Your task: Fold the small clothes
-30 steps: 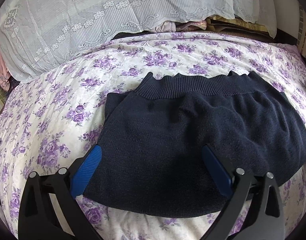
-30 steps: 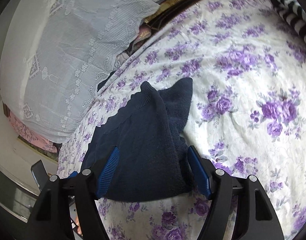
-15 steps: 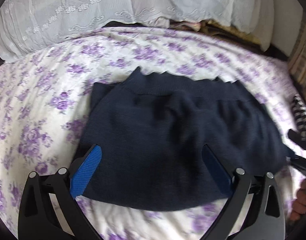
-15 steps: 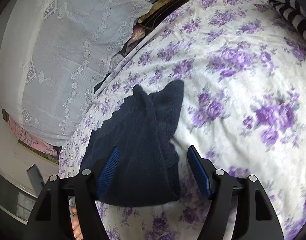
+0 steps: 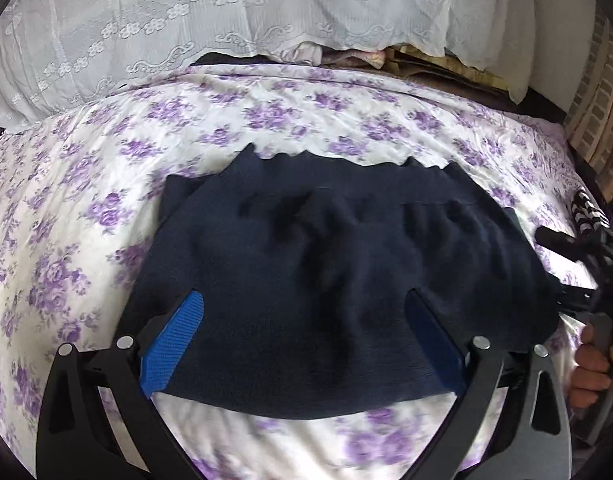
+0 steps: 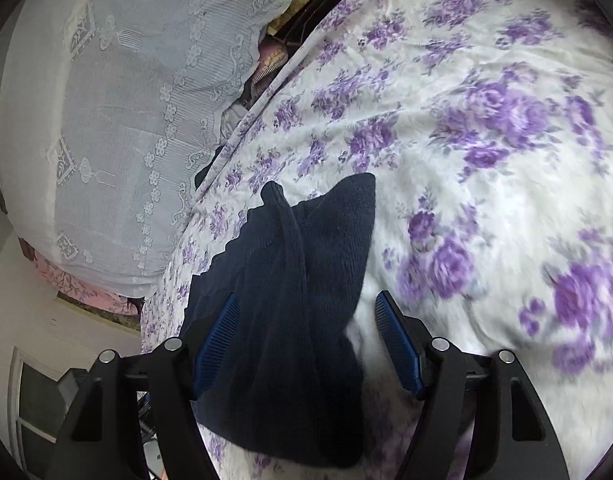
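The dark navy knitted garment [image 5: 338, 280] lay flat on the bed's white sheet with purple flowers [image 5: 86, 208], its scalloped waistband toward 12 o'clock. The left hand-held gripper [image 5: 302, 340] spread wide above its near hem; the right hand-held gripper [image 6: 306, 340] gaped wide over its edge
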Motion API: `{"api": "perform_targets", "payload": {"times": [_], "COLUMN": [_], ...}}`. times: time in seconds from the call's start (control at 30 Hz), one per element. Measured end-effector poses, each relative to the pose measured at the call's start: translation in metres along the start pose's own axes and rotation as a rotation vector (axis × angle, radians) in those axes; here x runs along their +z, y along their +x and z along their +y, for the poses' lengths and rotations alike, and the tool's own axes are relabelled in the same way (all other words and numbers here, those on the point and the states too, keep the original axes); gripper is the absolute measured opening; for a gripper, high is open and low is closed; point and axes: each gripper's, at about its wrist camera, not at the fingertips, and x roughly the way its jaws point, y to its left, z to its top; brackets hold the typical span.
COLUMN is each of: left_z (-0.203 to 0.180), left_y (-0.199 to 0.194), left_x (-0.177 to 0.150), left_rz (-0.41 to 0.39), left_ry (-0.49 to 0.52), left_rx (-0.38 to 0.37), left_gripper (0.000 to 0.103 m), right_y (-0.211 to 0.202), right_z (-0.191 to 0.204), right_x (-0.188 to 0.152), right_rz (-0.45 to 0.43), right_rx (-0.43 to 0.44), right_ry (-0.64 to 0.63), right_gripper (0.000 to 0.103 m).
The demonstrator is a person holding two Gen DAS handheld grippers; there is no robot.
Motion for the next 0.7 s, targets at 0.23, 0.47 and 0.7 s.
{"api": "perform_targets", "payload": {"times": [0.23, 0.47, 0.7], "left_z": [-0.038, -0.093, -0.144], "left_y": [0.017, -0.020, -0.026], "left_x": [-0.018, -0.041, -0.056], "left_rz": [0.024, -0.111, -0.178], "left_ry": [0.112, 0.299, 0.470], "left_rx": [0.052, 0.033, 0.006], "left_gripper": [0.098, 0.098, 0.098], "right_y": [0.014, 0.021, 0.036], "right_z": [0.012, 0.019, 0.021], "right_x": [0.003, 0.008, 0.026], "right_rz": [0.007, 0.049, 0.239], "right_rx": [-0.030, 0.015, 0.126], "right_ry": [-0.124, -0.176, -0.207], "right_gripper": [0.075, 0.090, 0.086]}}
